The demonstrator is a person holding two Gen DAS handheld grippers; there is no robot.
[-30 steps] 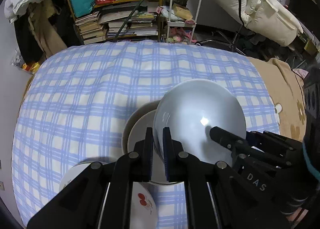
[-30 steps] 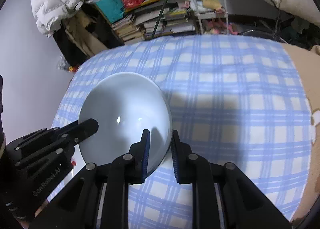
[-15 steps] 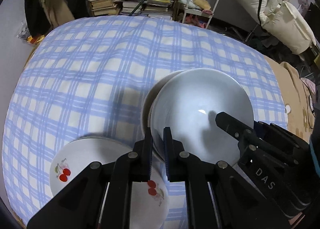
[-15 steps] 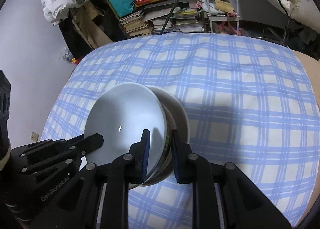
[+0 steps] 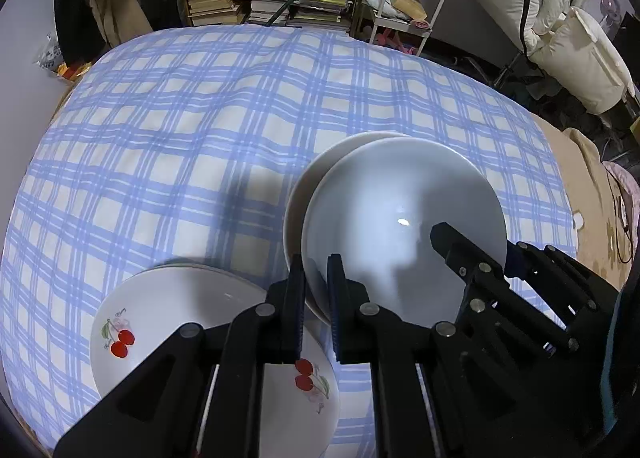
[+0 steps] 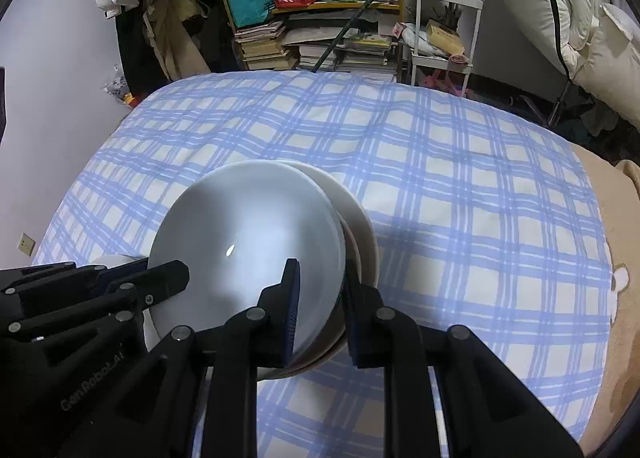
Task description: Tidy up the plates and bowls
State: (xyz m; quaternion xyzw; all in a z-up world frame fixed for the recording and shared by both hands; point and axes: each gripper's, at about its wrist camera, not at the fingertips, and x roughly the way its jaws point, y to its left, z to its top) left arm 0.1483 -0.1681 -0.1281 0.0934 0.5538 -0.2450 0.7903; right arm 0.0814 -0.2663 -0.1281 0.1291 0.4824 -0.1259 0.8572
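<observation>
While I have both grippers clamped on the rim of the white bowl (image 5: pixel 400 214), it sits tilted in the mouth of the second bowl (image 5: pixel 304 186) beneath it, overlapping that bowl's rim and not yet seated flat. My left gripper (image 5: pixel 316 278) is pinched nearly shut on the bowl's near-left edge, and my right gripper (image 6: pixel 320 286) is closed on the opposite edge, one finger inside the bowl and one outside. I judge the nesting of the bowls nearly done: what remains is to lower this bowl level into the one below and let go. Just beside the second bowl, toward me on the left, the cherry plates (image 5: pixel 160 322) already lie stacked on the checked cloth (image 5: pixel 180 118). I see no other loose dishes around the second bowl, though my grippers hide part of the cloth.
</observation>
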